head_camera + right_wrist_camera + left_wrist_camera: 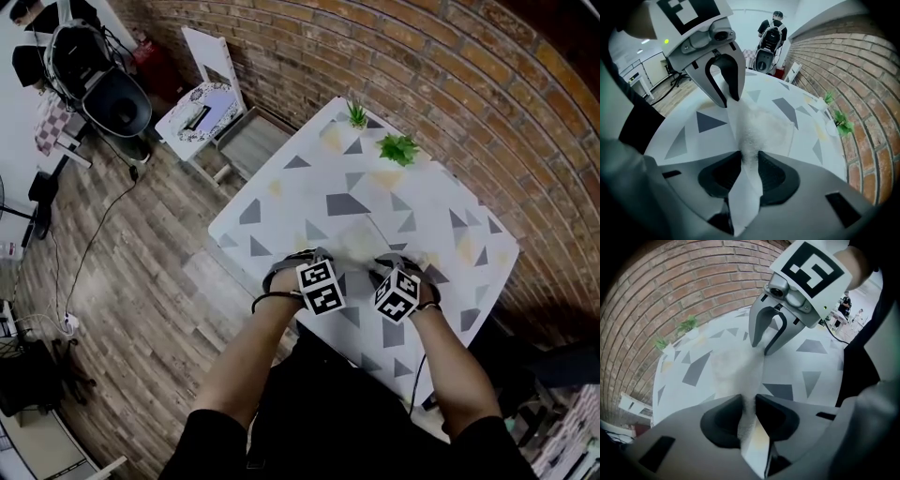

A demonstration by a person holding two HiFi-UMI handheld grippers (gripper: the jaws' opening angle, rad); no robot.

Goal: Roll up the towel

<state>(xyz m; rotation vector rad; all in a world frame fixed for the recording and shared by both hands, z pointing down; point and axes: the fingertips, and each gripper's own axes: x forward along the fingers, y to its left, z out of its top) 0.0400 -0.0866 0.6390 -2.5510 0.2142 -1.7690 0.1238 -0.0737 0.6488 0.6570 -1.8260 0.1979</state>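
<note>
A white fluffy towel (361, 239) lies flat on the table (309, 187), which has a white cloth with grey triangles. Both grippers stand side by side at the towel's near edge, pointing steeply down. In the left gripper view, my left gripper (749, 401) is shut on the towel (729, 366), whose edge rises between the pads. Likewise my right gripper (749, 161) is shut on the towel (759, 124), with a fold pinched in its jaws. Each gripper shows in the other's view: the right gripper (760, 348) and the left gripper (729, 101). In the head view they are the left gripper (314, 258) and right gripper (386, 267).
Two small green plants (398, 148) (357, 114) stand at the table's far edge by the brick wall. A white chair (202, 108) and a black stroller-like seat (98, 80) are on the wooden floor at left. A person (771, 37) stands far off.
</note>
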